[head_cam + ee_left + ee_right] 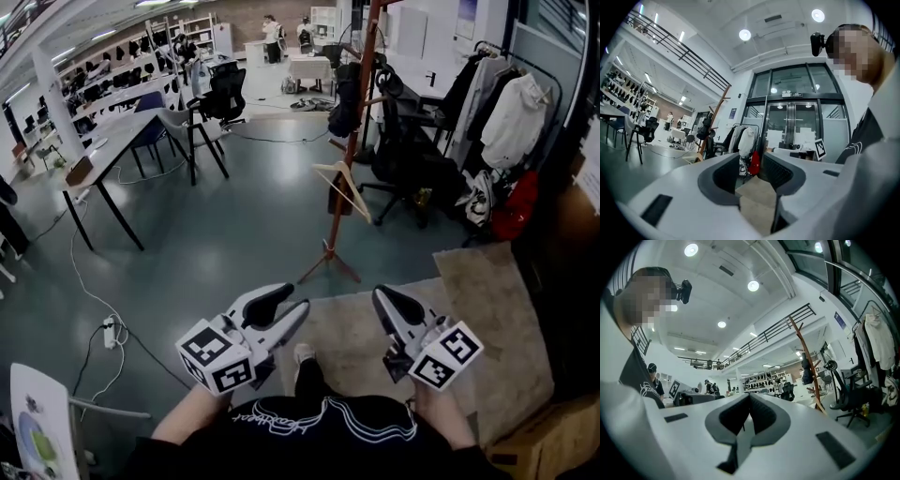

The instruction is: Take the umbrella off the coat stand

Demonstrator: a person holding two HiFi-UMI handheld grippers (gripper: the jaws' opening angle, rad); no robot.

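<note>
The reddish-brown coat stand (349,150) rises in the middle of the room, well ahead of both grippers. A dark bundle (345,94) hangs high on it, and I cannot tell if it is the umbrella. A wooden hanger (343,180) hangs lower, with a small dark thing behind it. The stand also shows in the left gripper view (714,121) and in the right gripper view (806,359), far off in both. My left gripper (298,298) is held low and near me, its jaws apart with nothing between them. My right gripper (379,293) is beside it, jaws closed together and empty.
A beige rug (487,309) lies under and ahead of the grippers. A black office chair (403,141) stands just right of the stand. A clothes rack with garments (511,112) and a red bag (516,206) are at the right. A long table (103,150) and a power strip (111,330) are at the left.
</note>
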